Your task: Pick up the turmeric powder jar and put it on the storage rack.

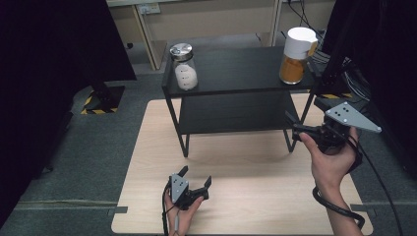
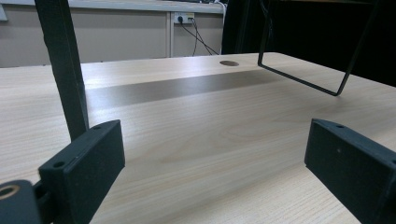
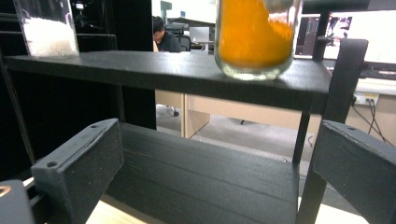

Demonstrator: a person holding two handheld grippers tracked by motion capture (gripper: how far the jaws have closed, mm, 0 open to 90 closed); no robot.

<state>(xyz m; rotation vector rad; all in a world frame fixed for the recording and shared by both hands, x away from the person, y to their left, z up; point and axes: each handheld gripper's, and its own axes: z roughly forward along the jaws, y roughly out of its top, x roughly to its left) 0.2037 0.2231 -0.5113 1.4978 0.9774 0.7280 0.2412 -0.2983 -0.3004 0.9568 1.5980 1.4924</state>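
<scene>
Getting the orange jar's (image 3: 254, 37) glass base close up in the right gripper view, sitting on the rack's (image 1: 236, 69) top shelf; right gripper (image 1: 295, 123) gaping wide, holding nothing, level with the lower shelf.

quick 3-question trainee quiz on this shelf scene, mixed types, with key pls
1. True or false: the orange jar stands on the shelf's top board.
2. Which gripper is nearer the orange jar? A) left gripper B) right gripper
3. Fill in: the white jar has a ___ lid.

Key: 1 true. 2 B; it hangs by the shelf's right end, jaws apart and empty, while the left sits low over the table, also open. 3 metal.
</scene>
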